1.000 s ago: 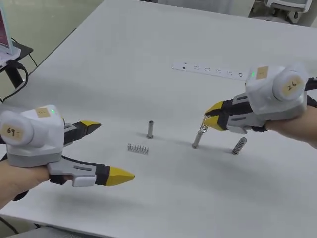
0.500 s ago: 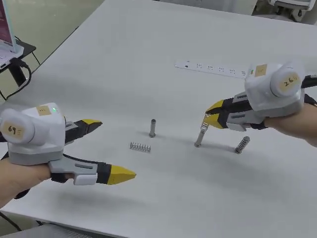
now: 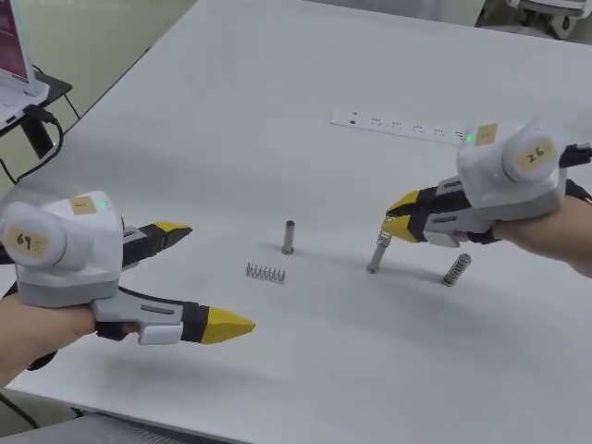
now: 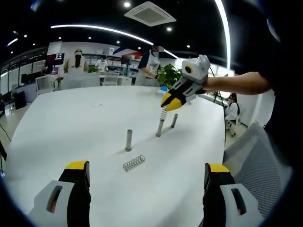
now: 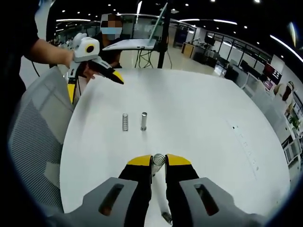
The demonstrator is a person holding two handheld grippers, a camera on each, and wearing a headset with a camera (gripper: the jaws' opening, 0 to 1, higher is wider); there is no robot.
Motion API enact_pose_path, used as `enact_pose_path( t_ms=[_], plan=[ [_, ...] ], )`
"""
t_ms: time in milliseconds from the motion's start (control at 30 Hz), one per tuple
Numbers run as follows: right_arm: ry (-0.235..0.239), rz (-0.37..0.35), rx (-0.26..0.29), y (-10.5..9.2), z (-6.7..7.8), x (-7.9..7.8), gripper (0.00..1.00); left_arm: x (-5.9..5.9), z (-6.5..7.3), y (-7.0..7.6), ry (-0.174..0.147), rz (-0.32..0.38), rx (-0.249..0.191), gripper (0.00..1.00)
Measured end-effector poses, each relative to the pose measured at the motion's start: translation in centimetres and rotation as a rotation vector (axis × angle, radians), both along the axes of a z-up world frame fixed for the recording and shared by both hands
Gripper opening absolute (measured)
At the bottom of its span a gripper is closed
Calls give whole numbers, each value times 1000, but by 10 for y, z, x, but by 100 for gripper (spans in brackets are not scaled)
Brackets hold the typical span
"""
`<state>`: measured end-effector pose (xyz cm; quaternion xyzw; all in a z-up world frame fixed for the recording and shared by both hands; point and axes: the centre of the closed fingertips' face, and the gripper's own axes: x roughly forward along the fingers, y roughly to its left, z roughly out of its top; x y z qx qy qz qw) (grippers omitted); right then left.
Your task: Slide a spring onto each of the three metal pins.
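Three metal pins stand on the white table (image 3: 231, 111). The left pin (image 3: 289, 237) (image 4: 128, 140) (image 5: 143, 121) is bare, and a loose spring (image 3: 265, 272) (image 4: 134, 162) (image 5: 125, 122) lies beside it. My right gripper (image 3: 398, 220) (image 4: 171, 101) (image 5: 159, 161) is shut on a spring (image 3: 382, 239) (image 4: 163, 113) (image 5: 158, 160) at the top of the tilted middle pin (image 3: 374, 261) (image 4: 159, 128). The right pin (image 3: 455, 269) (image 4: 174, 120) wears a spring. My left gripper (image 3: 203, 276) (image 4: 147, 166) (image 5: 94, 61) stays open near the table's front left, nothing between its fingers.
A white power strip (image 3: 398, 129) lies at the back of the table. A laptop on a stand (image 3: 14, 69) sits off the table's left edge. A mesh chair (image 5: 42, 142) is beside the table, and people stand in the room behind (image 4: 102, 64).
My right gripper has eased the spring slightly lower on the middle pin. The left gripper and the loose spring have stayed put; the camera has drifted a little.
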<state>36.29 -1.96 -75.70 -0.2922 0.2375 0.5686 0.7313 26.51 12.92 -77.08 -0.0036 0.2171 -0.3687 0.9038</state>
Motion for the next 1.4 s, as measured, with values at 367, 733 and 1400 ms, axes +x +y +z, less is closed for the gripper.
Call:
enact_pose_path(
  t_ms=[367, 733, 1400],
  plan=[
    [19, -9, -14, -2, -13, 0, 8, 0, 0, 1, 2, 4, -3, 98],
    [32, -1, -58, -3, -32, 1, 8, 1, -1, 3, 3, 11, -4, 97],
    [46, -2, -92, -3, -54, 1, 8, 2, -4, 0, 17, 2, -7, 96]
  ],
)
